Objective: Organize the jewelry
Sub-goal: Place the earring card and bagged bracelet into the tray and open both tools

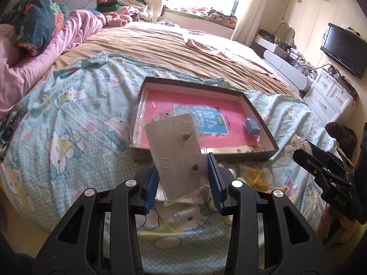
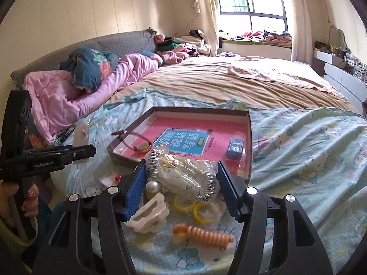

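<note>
- An earring card point(image 1: 176, 153) in a clear sleeve is being held by the left gripper point(image 1: 182, 178), whose jaws are clamped on the card's lower edges; the card is being kept tilted in the air, just in front of the box point(image 1: 261, 123).
- A clear bag point(image 2: 183, 174) with a coiled silver bracelet inside is being gripped by the right gripper point(image 2: 182, 183), its jaws closed on the bag's two ends, above the loose items on the bed point(image 2: 309, 160).
- The shallow box is being used as the collecting tray: a small blue case point(image 2: 234, 149) is lying near its right wall, and a thin hairband point(image 2: 135, 142) with a pale ornament is resting across its near-left corner.
- In the left wrist view, more clear wrapping is lying inside the box behind the card; what is in it cannot be told.
- Pieces are still waiting on the blue cartoon sheet: a white claw clip point(image 2: 149, 215), a pearl bead point(image 2: 153, 187), yellow rings point(image 2: 192, 208), an orange spiral hair tie point(image 2: 204, 236) and a small red item point(image 2: 118, 178).
- The task is being judged as under way, roughly in its early half: a few items are boxed, two are being carried, and at least five are being left for later.
- Both held packets are expected to be set inside the box next.
</note>
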A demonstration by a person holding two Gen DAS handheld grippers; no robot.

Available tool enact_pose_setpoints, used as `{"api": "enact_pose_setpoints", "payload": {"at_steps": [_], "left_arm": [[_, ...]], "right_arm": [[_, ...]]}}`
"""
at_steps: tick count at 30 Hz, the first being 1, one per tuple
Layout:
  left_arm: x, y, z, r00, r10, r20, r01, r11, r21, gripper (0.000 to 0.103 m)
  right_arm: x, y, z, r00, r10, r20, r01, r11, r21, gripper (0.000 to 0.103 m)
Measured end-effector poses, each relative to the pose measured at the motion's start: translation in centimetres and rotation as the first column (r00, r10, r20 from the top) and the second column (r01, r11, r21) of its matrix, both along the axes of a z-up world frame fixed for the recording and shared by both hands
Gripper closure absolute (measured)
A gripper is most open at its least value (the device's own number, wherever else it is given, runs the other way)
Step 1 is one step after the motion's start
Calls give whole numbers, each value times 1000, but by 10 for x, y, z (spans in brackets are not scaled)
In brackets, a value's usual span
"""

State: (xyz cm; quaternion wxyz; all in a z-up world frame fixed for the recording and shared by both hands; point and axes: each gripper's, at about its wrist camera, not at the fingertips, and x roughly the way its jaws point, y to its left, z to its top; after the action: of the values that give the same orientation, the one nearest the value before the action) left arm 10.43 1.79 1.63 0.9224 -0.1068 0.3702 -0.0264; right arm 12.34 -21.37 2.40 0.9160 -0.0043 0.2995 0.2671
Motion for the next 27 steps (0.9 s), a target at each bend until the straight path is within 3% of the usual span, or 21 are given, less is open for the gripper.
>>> {"api": "enact_pose_setpoints", "payload": {"at_steps": [10, 16, 27], "left_arm": [[19, -4, 17, 999, -13, 37, 13, 1000, 19, 72], [43, -8, 24, 999, -22, 33, 22, 1000, -5, 72], [82, -23, 16, 998, -61, 7, 61, 998, -7, 72]], "right_arm": [[19, -4, 11, 998, -39, 39, 39, 999, -2, 44], [28, -7, 15, 996, -64, 59, 64, 998, -2, 44], [45, -10, 20, 991, -113, 67, 113, 994, -4, 44]]}}
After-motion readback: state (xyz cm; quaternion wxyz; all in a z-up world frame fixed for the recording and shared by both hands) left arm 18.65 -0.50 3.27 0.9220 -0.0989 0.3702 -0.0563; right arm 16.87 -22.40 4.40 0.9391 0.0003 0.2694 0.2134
